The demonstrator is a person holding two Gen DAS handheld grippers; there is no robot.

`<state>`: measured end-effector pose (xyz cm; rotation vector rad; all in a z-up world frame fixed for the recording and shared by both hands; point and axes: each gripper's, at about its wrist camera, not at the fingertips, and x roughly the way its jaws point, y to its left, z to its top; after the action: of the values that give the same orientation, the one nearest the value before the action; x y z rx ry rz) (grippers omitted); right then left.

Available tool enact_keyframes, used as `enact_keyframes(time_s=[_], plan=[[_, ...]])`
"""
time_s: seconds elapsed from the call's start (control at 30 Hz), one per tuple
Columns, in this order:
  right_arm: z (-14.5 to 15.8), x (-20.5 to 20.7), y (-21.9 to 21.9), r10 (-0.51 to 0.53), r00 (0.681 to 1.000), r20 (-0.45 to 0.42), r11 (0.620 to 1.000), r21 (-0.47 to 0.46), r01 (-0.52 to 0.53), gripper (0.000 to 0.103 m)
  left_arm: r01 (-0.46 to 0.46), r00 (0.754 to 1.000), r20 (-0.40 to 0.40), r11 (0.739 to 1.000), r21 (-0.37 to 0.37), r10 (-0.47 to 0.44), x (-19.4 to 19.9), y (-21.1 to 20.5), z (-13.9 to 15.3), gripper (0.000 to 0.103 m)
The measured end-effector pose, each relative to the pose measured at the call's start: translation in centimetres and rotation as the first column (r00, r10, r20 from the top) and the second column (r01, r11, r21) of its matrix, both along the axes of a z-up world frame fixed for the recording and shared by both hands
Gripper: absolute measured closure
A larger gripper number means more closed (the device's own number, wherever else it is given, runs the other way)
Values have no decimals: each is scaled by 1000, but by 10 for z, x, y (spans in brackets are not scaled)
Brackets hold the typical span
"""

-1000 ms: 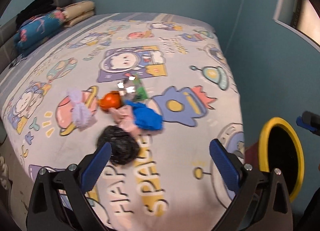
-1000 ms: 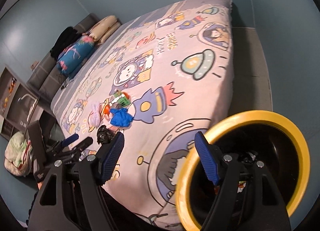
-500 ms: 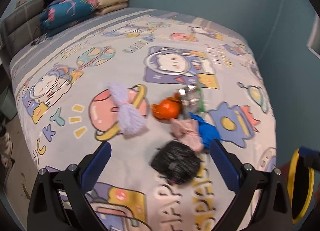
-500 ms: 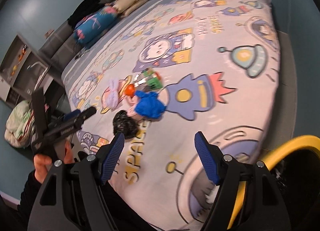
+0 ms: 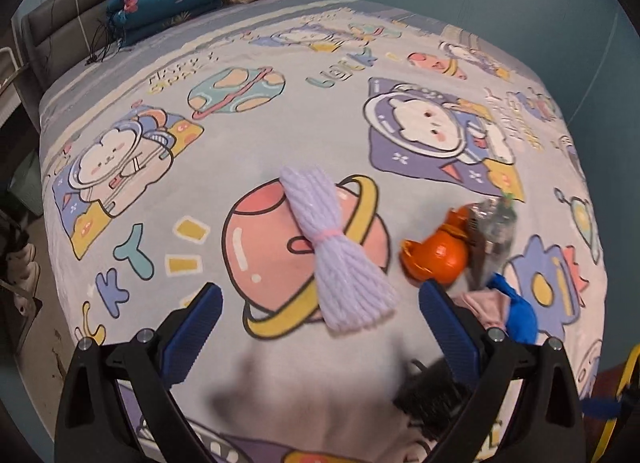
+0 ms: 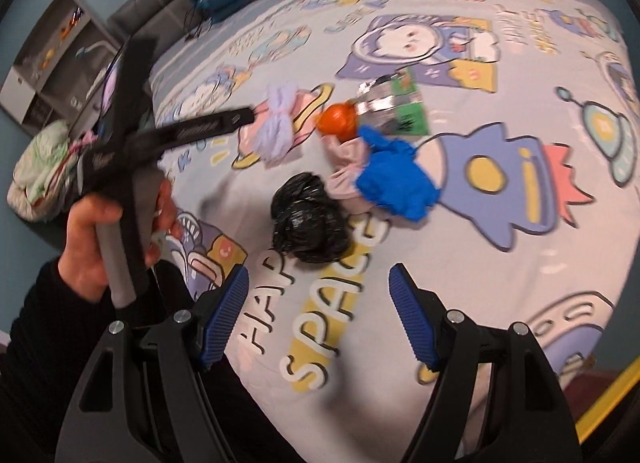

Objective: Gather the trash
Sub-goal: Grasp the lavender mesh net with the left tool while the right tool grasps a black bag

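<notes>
Both grippers have swung away from the yellow bin onto the bedspread (image 5: pixel 248 135). Left gripper (image 5: pixel 320 317), spread and empty, hovers by the lilac yarn bundle (image 5: pixel 340 255); orange peel (image 5: pixel 440 253) at two o'clock. Right gripper (image 6: pixel 318 319), likewise spread, has the crumpled black bag (image 6: pixel 308 219) at twelve, blue glove (image 6: pixel 396 179) at one.

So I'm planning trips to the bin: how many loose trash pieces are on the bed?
6: purple yarn, orange peel, silver-green wrapper, pink cloth, blue wad, black bag. More may hide underneath.
</notes>
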<state>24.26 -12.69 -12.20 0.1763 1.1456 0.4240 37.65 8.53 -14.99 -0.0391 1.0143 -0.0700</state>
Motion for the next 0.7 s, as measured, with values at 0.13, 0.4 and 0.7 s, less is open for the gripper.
enact_keyframes(time_s=[0.13, 0.4, 0.7], plan=[[-8, 5, 24, 45, 999, -5, 999, -19, -45, 34, -38, 999, -30, 999, -14, 37, 17, 6, -11, 8], [-21, 18, 54, 84, 996, -12, 995, -52, -85, 34, -73, 995, -68, 997, -25, 71, 38, 11, -29, 8], [-41, 38, 65, 58, 998, -36, 995, -81, -61, 41, -87, 993, -85, 994, -64, 81, 51, 13, -44, 8]])
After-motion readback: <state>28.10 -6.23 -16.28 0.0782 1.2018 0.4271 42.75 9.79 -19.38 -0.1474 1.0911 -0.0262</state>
